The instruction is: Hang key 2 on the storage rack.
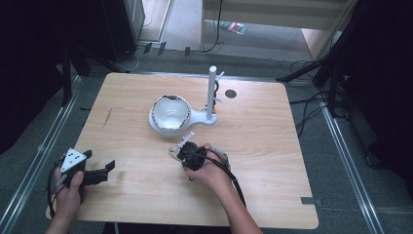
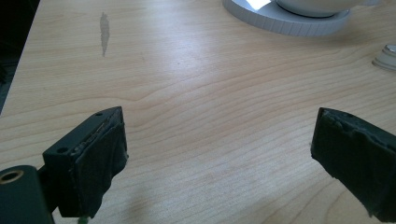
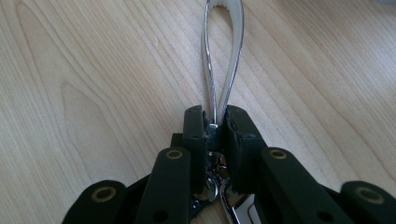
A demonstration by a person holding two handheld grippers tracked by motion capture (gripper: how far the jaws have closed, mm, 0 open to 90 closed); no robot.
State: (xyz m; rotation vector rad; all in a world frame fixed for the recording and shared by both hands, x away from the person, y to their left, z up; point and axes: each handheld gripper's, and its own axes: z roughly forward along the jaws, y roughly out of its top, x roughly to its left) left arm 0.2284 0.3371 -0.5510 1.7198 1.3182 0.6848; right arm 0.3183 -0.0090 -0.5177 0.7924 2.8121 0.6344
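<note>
**Chrome tongs pinched, and the grip is thin**

Chrome tongs (image 3: pixel 223 51) lie near the middle of the wooden table (image 1: pixel 253 146), on the near side of the white bowl (image 1: pixel 170 114) in its stand (image 1: pixel 204 114). The right gripper (image 3: pixel 215 122) has its jaws closed tight on the joined end. The left gripper (image 2: pixel 219 140) hangs at the near left, jaws wide, holding nothing. The likely trouble is that smooth metal, held so close to the end, swivels or slips when lifted.

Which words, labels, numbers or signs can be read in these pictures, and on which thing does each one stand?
None can be read.
The grey plate on the left gripper bears only dark dots, no letters.
The packet on the floor is too small and blurred to read.
</note>
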